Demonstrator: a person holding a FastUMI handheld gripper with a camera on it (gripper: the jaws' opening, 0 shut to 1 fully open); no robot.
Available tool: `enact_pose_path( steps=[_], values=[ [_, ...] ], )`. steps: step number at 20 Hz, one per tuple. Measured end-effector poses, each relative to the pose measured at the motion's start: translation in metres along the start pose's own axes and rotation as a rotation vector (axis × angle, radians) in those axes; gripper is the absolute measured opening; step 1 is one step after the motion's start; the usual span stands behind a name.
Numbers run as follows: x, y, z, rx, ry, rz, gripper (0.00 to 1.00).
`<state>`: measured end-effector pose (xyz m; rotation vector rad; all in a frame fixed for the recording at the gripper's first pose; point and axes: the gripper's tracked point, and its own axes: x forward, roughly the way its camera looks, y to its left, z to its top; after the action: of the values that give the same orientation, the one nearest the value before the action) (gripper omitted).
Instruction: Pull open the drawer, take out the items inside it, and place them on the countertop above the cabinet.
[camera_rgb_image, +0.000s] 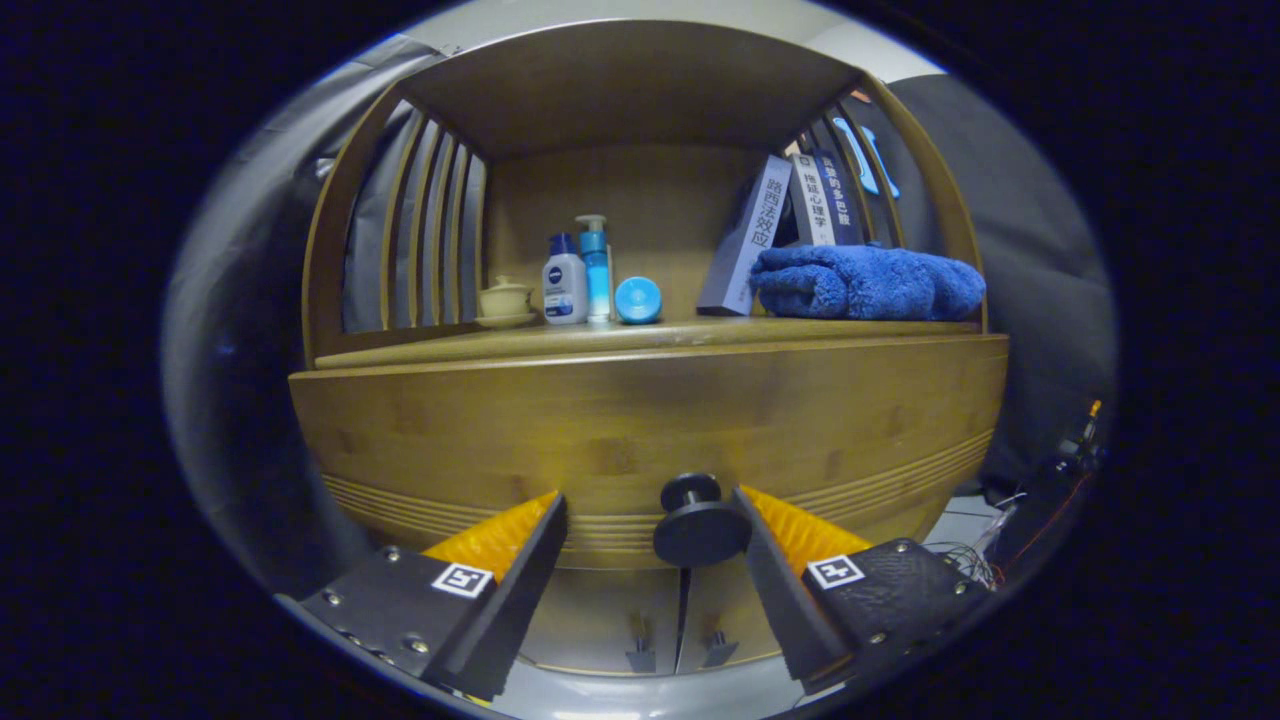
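Wooden cabinet (650, 420) fills the space ahead of us, its drawer front (640, 440) shut flush. We hold the tongs (652, 510) spread wide, pinching nothing. One black knob (698, 522) sits between the fingers, nearer the right finger, with open room toward the left one. Beyond the tongs, above the drawer's top edge, the countertop (600, 340) carries one lidded cup (505, 300), two bottles (578, 278), one blue round tin (638, 299), several leaning books (790, 220) and one folded blue towel (866, 283). Bare shelf lies between tin and books.
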<state>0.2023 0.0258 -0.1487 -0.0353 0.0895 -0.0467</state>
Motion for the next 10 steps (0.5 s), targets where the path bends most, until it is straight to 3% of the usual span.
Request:
enact_pose_path(
  steps=[10],
  values=[
    [0.0076,0.0005,0.0014,0.001,0.078,-0.010,0.99]
  ],
)
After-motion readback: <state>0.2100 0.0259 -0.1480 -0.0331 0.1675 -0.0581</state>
